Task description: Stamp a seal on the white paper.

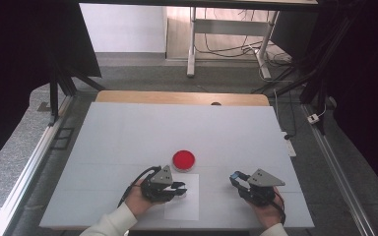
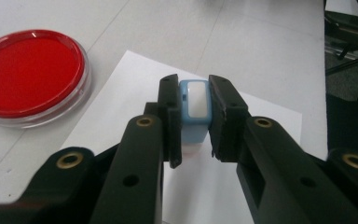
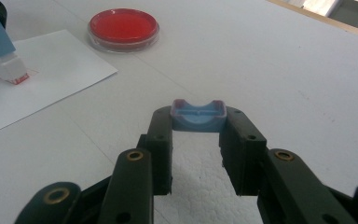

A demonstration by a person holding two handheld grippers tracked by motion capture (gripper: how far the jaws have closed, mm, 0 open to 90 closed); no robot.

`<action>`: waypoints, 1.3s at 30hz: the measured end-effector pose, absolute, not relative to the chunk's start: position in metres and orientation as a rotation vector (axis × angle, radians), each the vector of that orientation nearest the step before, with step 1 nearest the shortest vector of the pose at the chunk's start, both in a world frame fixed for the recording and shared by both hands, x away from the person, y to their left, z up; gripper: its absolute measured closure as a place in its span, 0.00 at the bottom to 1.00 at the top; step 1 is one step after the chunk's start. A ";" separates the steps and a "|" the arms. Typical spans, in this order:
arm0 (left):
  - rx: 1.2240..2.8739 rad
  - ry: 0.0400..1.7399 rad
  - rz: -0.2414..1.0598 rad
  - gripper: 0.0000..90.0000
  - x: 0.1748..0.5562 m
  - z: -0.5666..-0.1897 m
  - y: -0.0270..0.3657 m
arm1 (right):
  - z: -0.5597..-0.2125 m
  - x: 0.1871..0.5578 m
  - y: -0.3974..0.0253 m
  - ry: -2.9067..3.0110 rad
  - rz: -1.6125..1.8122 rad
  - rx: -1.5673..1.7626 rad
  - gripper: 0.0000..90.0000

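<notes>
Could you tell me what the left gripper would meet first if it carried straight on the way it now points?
Probably the white paper sheet: the left gripper, shut on a blue stamp, points down at it. How close the stamp is remains unclear.

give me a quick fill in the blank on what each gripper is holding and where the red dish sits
1. The left gripper is shut on a light ____ stamp held over the white paper.
2. The right gripper is shut on the stamp's small blue ____.
3. The round dish on the table holds something ____ in colour.

Missing words: blue; cap; red
</notes>
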State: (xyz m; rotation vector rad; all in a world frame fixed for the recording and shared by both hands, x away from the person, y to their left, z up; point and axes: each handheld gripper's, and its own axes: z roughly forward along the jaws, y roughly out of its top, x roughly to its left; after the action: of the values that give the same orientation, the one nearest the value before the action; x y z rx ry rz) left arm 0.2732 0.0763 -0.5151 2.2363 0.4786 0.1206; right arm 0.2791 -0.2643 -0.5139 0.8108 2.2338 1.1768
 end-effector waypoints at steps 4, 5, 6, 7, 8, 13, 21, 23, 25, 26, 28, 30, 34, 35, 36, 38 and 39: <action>2.250 0.474 0.139 0.84 0.272 -0.515 0.074 | -0.514 0.279 -0.264 2.232 1.180 0.810 0.72; 2.254 0.471 0.144 0.84 0.271 -0.515 0.073 | -0.514 0.279 -0.264 2.232 1.181 0.811 0.72; 2.258 0.469 0.145 0.84 0.271 -0.515 0.073 | -0.514 0.279 -0.264 2.232 1.180 0.810 0.72; 2.261 0.470 0.147 0.84 0.271 -0.515 0.073 | -0.514 0.279 -0.264 2.232 1.180 0.809 0.72; 2.262 0.472 0.149 0.84 0.271 -0.515 0.073 | -0.514 0.279 -0.264 2.232 1.177 0.809 0.72; 2.283 0.456 0.176 0.84 0.269 -0.514 0.072 | -0.514 0.279 -0.264 2.229 1.172 0.811 0.72; 2.300 0.464 0.190 0.84 0.267 -0.513 0.070 | -0.514 0.278 -0.264 2.225 1.176 0.807 0.72; 2.309 0.465 0.196 0.84 0.266 -0.512 0.068 | -0.514 0.278 -0.264 2.224 1.175 0.807 0.72; 2.313 0.466 0.198 0.84 0.266 -0.512 0.068 | -0.514 0.278 -0.264 2.224 1.174 0.807 0.72; 2.313 0.466 0.200 0.84 0.266 -0.512 0.068 | -0.514 0.278 -0.263 2.224 1.174 0.807 0.72; 2.316 0.464 0.196 0.84 0.267 -0.511 0.068 | -0.514 0.278 -0.263 2.225 1.173 0.807 0.72; 2.326 0.461 0.210 0.84 0.266 -0.511 0.066 | -0.514 0.278 -0.263 2.227 1.175 0.805 0.72; 2.358 0.454 0.235 0.84 0.264 -0.508 0.061 | -0.514 0.278 -0.262 2.228 1.168 0.802 0.72; 2.356 0.459 0.229 0.84 0.264 -0.508 0.061 | -0.514 0.278 -0.262 2.228 1.175 0.800 0.72; 2.353 0.460 0.222 0.84 0.265 -0.508 0.062 | -0.514 0.278 -0.262 2.230 1.175 0.799 0.72; 2.345 0.465 0.210 0.84 0.266 -0.509 0.063 | -0.514 0.278 -0.262 2.229 1.171 0.800 0.72; 2.340 0.467 0.202 0.84 0.267 -0.509 0.064 | -0.514 0.278 -0.262 2.229 1.172 0.801 0.72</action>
State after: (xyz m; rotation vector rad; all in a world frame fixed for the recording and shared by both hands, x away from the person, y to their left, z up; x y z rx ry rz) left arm 0.2669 0.0638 -0.5091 2.3404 0.4667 0.2019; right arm 0.2776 -0.2618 -0.5137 0.8010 2.2288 1.1723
